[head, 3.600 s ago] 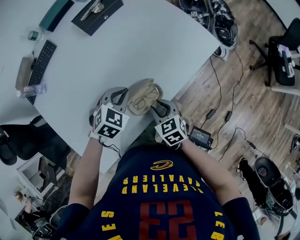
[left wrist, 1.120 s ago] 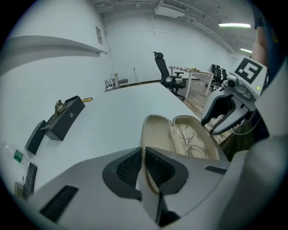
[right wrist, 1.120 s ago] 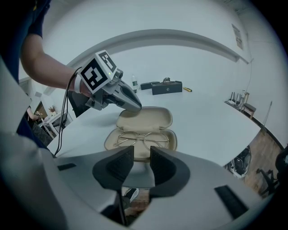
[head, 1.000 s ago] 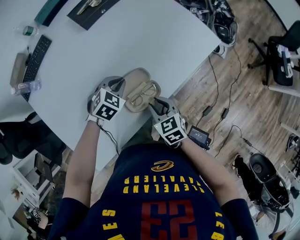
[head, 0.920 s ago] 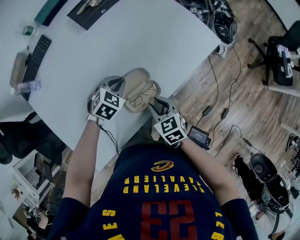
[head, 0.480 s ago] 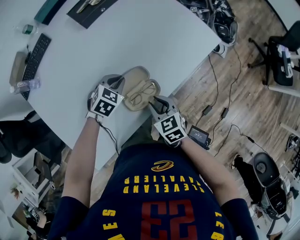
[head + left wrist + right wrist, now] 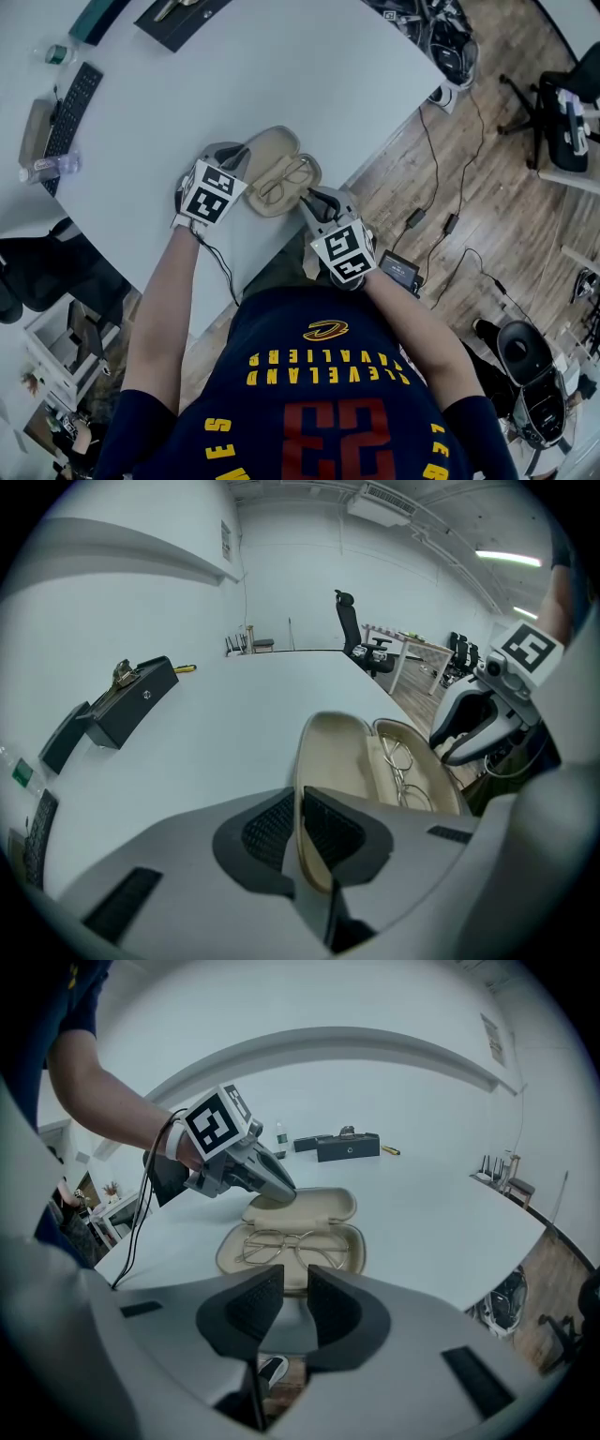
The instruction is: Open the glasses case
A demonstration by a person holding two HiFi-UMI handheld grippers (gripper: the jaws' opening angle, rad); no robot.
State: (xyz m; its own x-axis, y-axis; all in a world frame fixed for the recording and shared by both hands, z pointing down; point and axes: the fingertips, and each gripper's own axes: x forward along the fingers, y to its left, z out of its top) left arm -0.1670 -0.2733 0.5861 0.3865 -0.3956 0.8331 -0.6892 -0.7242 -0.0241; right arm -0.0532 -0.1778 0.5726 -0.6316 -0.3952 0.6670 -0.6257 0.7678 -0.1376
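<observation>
Glasses case lid (image 7: 330, 752) tightly pinched by left tool (image 7: 298, 803); right tool (image 7: 293, 1290) closing, empty.

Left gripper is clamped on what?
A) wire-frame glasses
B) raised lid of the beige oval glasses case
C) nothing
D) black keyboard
B: the left gripper view shows the left gripper shut on the rim of the beige case's raised lid; the wire-frame glasses lie in the base.

Left gripper (image 7: 240, 161) was clamped on the rim of the case lid (image 7: 272, 145), jaws nearly together, nose pitched steeply down. Right gripper (image 7: 315, 200) sat at a shallower downward tilt; its jaws were closing with nothing between the pads. My left forearm (image 7: 164, 309) and right forearm (image 7: 412, 323) both reached forward, grippers angled in toward each other.
</observation>
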